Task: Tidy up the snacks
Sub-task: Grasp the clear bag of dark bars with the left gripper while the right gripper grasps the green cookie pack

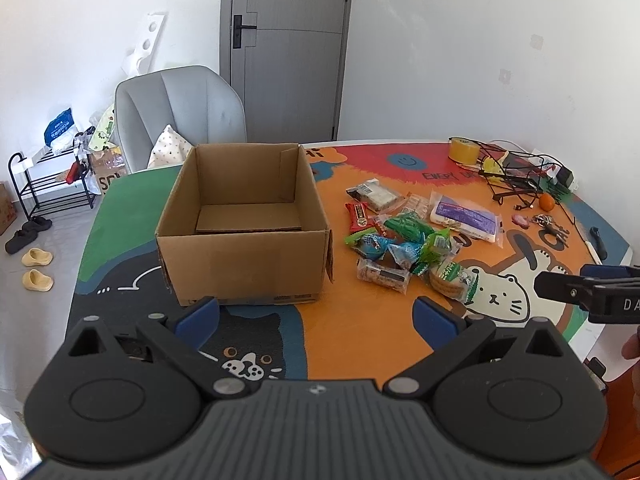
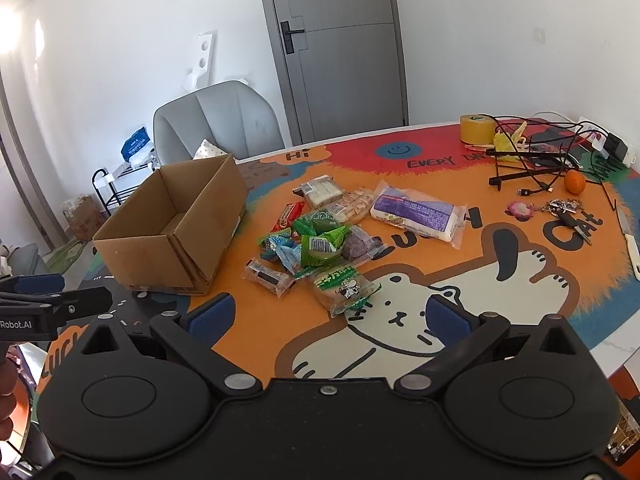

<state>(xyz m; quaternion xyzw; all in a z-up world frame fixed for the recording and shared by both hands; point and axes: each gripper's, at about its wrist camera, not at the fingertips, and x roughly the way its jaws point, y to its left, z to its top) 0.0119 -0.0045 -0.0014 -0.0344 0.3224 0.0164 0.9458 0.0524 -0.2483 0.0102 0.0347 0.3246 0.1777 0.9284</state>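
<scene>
- 2 grippers hover over your table [image 1: 360, 340], which wears a bright cartoon cat cloth; behind it you see a grey chair [image 1: 180, 112] and a grey door [image 1: 288, 40] in a white wall.
- Your cardboard box [image 1: 244, 256] stands upright and open on the left, nothing inside but a loose cardboard sheet.
- Your snack pile [image 2: 320, 240] lies just right of the box; the white-and-purple packet [image 2: 416, 216] runs its long axis from far-left to near-right.
- Your left gripper [image 1: 316, 318] and right gripper [image 2: 328, 318] both gape wide, holding nothing.
</scene>
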